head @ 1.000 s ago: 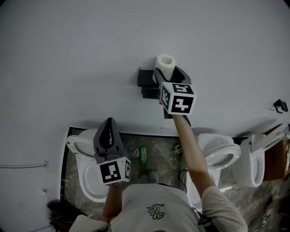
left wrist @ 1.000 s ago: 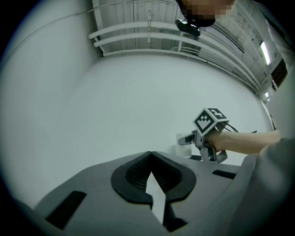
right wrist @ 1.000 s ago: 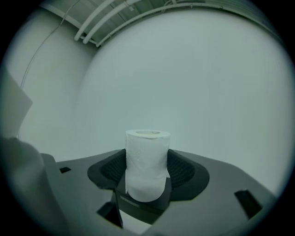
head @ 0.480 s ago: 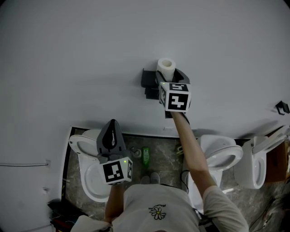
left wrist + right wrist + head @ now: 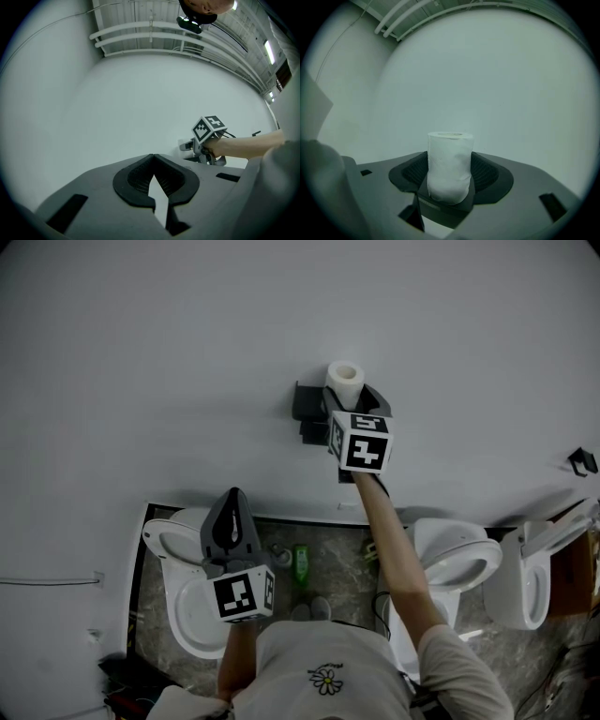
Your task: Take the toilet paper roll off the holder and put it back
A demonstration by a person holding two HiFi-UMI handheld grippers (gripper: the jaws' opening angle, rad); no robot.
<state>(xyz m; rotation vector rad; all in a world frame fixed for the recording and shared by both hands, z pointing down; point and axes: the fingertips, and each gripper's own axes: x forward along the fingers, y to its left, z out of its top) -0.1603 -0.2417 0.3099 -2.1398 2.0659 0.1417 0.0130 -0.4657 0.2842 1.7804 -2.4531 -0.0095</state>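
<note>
Little has changed: the right gripper [image 5: 450,161] stays clamped on the white, upright toilet paper roll [image 5: 345,379] beside the black wall holder [image 5: 306,409]. The left gripper [image 5: 153,158] hangs closed and empty. Reseating seems paused.

Dark grey left gripper [image 5: 232,495] and right gripper [image 5: 349,395], each with a black-and-white marker cube [image 5: 243,594]; pale short-sleeved shirt [image 5: 291,652], daisy print [image 5: 323,678]
</note>
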